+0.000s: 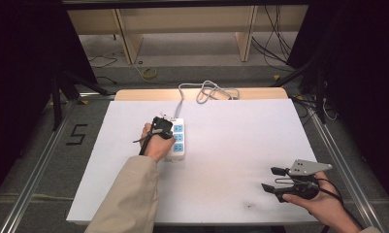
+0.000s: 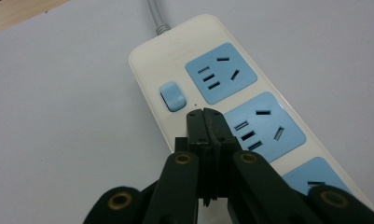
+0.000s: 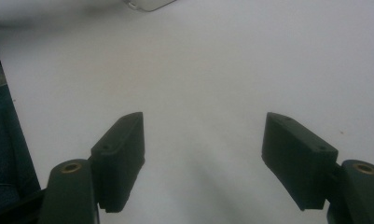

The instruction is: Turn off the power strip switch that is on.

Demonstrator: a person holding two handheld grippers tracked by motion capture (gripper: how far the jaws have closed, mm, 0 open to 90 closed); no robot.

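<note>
A white power strip (image 1: 176, 141) with blue sockets lies on the white table (image 1: 231, 145), its grey cable (image 1: 206, 91) running to the far edge. In the left gripper view the strip (image 2: 166, 60) has a blue rocker switch (image 2: 172, 96) beside the first socket. My left gripper (image 2: 205, 113) is shut with nothing in it, its tips hovering just short of that switch; from above it (image 1: 161, 124) sits over the strip's left side. My right gripper (image 1: 270, 178) rests open near the front right of the table, jaws wide apart over bare surface (image 3: 203, 135).
A corner of the strip (image 3: 149, 3) peeks in at the top of the right gripper view. Beyond the table's far edge are a wooden shelf frame (image 1: 129, 39) and loose floor cables (image 1: 274, 43). Metal rails (image 1: 46, 145) flank the table.
</note>
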